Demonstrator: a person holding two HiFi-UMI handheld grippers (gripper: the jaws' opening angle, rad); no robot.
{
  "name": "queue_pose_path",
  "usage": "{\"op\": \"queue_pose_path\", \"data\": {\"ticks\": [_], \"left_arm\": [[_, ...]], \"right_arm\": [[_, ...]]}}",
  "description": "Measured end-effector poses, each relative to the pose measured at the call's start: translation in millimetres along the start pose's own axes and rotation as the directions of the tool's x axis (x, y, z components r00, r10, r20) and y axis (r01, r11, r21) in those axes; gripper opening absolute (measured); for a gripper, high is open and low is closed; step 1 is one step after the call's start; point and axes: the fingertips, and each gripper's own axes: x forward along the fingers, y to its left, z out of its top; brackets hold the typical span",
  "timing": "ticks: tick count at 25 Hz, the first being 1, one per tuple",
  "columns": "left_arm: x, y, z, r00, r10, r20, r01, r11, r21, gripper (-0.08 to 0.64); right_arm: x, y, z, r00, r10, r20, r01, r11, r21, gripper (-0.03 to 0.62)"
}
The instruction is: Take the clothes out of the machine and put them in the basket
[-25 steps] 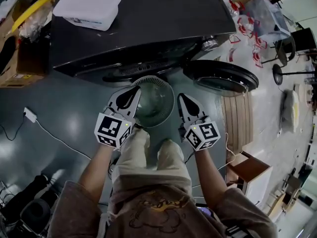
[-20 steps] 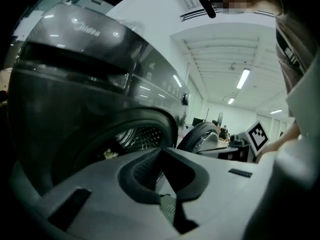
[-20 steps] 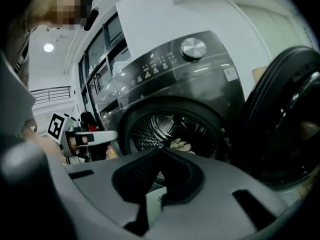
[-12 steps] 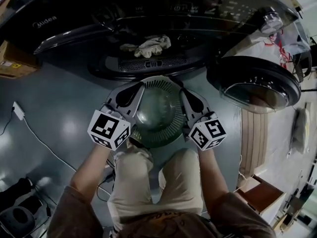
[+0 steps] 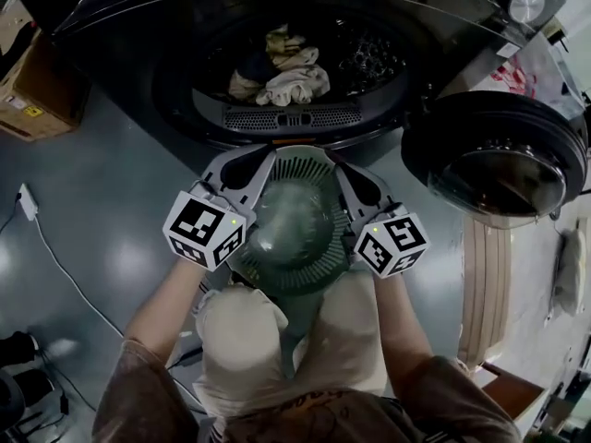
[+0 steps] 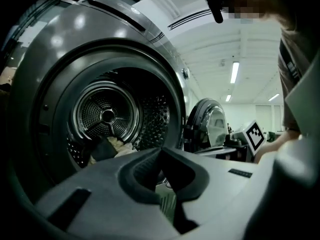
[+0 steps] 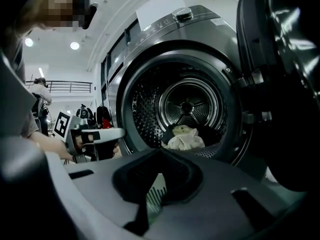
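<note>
Zero garments in the basket so far — the whole job ahead, by the look of it. Low in the drum of the machine, door swung wide to the right: the clothes, a pale crumpled bundle with something dark beside it. Heaped rather than laid out, long axis roughly side to side across the drum floor, pointing nowhere in particular. Just before the opening, the round slatted basket, upright, mouth up. Clamped on its rim from either side — left hand-held gripper and right hand-held gripper, both clenched tight, aimed at the drum.
</note>
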Motion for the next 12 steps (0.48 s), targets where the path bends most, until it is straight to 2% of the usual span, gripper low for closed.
{"op": "queue_pose_path", "data": {"ticks": [7, 12], "left_arm": [[0.2, -2.1, 9.7, 0.998, 0.044, 0.032, -0.046, 0.998, 0.048, 0.005], [4.6, -6.2, 9.5, 0.998, 0.061, 0.034, -0.063, 0.997, 0.042, 0.005]], "right_arm": [[-0.8, -7.9, -1.8, 0.999, 0.025, 0.048, -0.022, 0.998, -0.067, -0.005], [-7.2, -12.2, 3.5, 0.997, 0.035, 0.07, -0.03, 0.997, -0.074, -0.005]]}}
